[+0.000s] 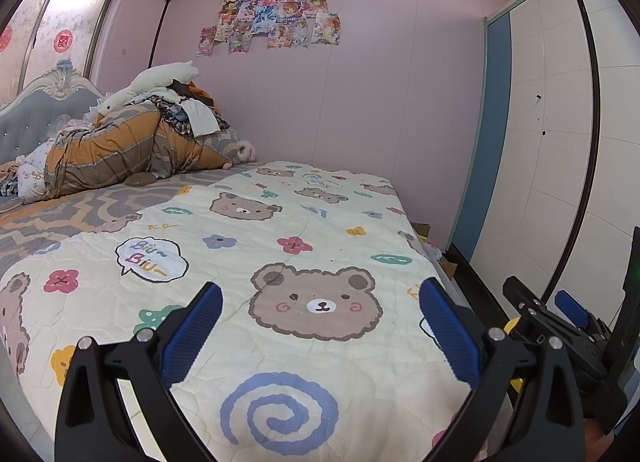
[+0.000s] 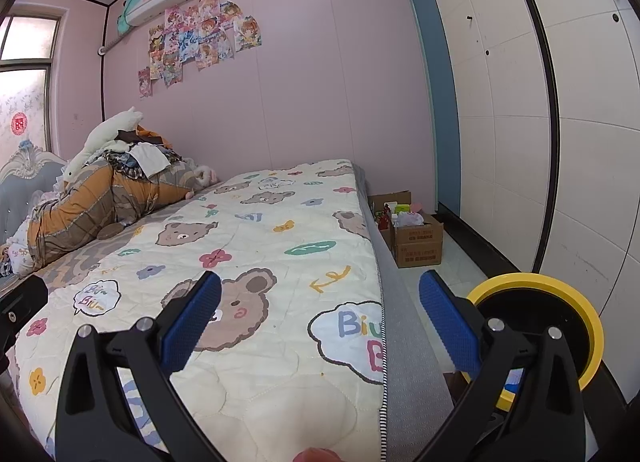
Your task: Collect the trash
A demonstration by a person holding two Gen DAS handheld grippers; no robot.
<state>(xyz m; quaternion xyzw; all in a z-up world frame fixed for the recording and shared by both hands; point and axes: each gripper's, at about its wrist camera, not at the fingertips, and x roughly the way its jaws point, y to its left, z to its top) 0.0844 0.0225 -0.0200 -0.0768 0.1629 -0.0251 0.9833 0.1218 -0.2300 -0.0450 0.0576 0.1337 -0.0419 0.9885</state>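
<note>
My left gripper [image 1: 320,326] is open and empty over the foot of a bed with a cream bear-print quilt [image 1: 256,262]. My right gripper [image 2: 320,326] is open and empty over the bed's right edge [image 2: 384,262]; it also shows at the right in the left wrist view [image 1: 560,318]. Cardboard boxes [image 2: 416,240] holding wrappers and small packets stand on the floor beside the bed, by the pink wall. A tiny dark speck lies on the quilt [image 1: 332,261]. I see no clear piece of trash on the bed.
A pile of bedding, clothes and plush toys [image 1: 132,138] lies at the headboard end. A white and blue wardrobe [image 2: 520,122] lines the right side, leaving a narrow floor aisle [image 2: 452,266]. A yellow-rimmed black disc [image 2: 560,322] is close behind my right finger.
</note>
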